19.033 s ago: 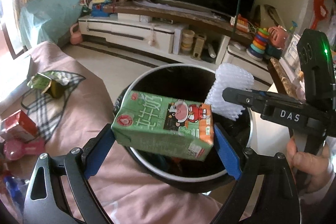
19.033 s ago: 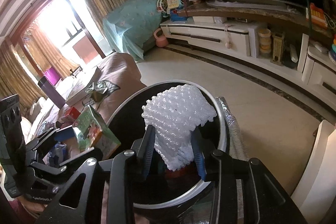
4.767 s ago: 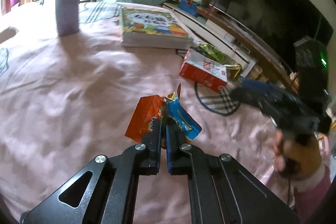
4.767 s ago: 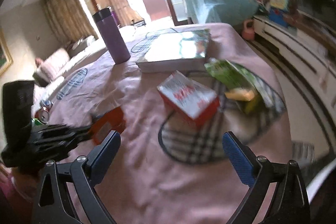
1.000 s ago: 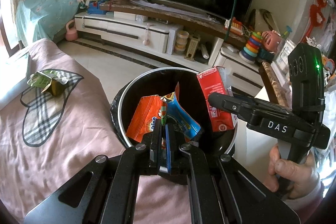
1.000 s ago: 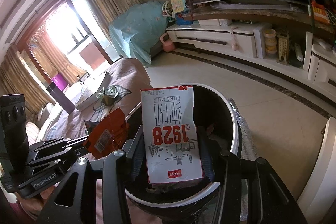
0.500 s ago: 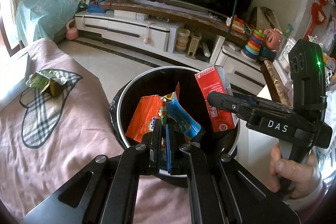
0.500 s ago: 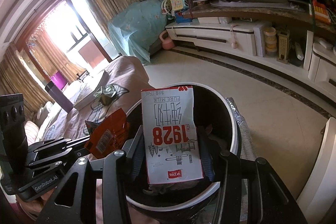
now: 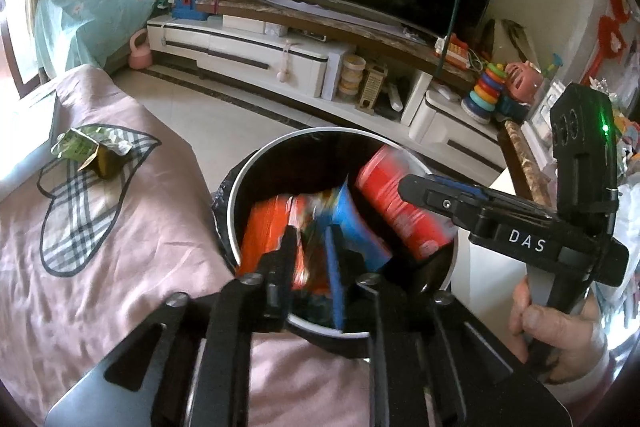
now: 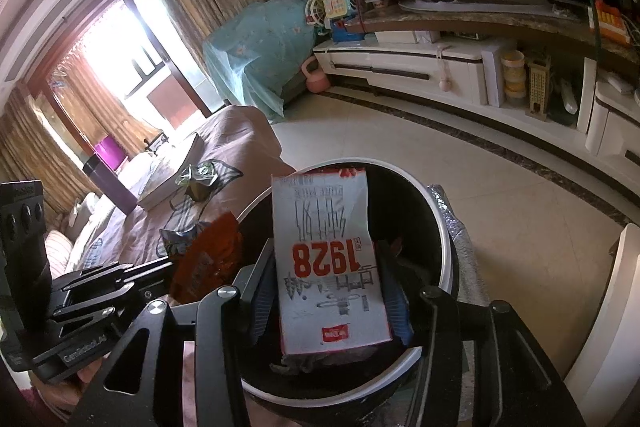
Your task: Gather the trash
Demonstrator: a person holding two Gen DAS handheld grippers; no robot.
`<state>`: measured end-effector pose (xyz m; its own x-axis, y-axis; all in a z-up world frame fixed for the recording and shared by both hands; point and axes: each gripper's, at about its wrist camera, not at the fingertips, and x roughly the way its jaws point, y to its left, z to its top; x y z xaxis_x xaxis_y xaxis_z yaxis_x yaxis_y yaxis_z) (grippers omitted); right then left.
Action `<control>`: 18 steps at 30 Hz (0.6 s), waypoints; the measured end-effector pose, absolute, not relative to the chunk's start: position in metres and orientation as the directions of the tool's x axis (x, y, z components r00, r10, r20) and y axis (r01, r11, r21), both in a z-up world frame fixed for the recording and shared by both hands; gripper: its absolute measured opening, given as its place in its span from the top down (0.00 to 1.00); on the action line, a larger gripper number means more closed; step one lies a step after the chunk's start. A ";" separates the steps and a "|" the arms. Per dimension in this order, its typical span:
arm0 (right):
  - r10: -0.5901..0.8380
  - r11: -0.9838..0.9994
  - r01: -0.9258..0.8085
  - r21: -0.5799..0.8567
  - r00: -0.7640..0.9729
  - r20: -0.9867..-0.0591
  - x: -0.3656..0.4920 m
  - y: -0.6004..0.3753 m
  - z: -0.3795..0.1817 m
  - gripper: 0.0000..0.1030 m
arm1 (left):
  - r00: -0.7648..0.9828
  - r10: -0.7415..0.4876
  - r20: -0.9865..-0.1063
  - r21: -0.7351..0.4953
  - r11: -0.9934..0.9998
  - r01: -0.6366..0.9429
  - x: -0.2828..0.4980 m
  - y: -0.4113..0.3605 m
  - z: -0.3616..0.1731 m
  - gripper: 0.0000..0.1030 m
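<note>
Both fisheye views look steeply down along their own tongs into the same round trash bin, close above its rim. The left wrist view faces the TV stand; the right wrist view, from the bin's other side, also takes in the curtained window.

A round trash bin with a pale rim and a black liner stands open on the floor, just beside the edge of the pink-covered table. Above its mouth hang orange and blue snack wrappers, crumpled and blurred, between the slightly parted fingers of the left tongs. To their right a red-and-white milk carton stands upright over the bin, printed "1928" upside down, with the right tongs pressed against both its sides. A crushed green carton lies on the checked patch of the table, well apart from the bin.
</note>
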<state>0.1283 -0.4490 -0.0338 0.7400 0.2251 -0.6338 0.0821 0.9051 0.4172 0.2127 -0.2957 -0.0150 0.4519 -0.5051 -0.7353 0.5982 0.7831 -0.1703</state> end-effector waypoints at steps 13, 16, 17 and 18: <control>0.209 0.894 0.081 0.441 0.796 -0.568 0.104 -0.433 -0.009 0.07 | 0.548 -0.488 -0.679 -0.190 0.838 0.511 0.181 -0.229 0.002 0.33; 0.212 0.889 0.076 0.451 0.806 -0.553 0.096 -0.421 -0.004 0.03 | 0.569 -0.481 -0.666 -0.207 0.853 0.479 0.169 -0.207 0.003 0.30; 0.214 0.889 0.072 0.453 0.808 -0.549 0.092 -0.415 -0.003 0.02 | 0.580 -0.474 -0.662 -0.206 0.860 0.467 0.165 -0.198 0.003 0.29; 0.218 0.888 0.067 0.454 0.809 -0.546 0.090 -0.411 -0.002 0.02 | 0.594 -0.463 -0.658 -0.204 0.869 0.451 0.159 -0.189 0.004 0.27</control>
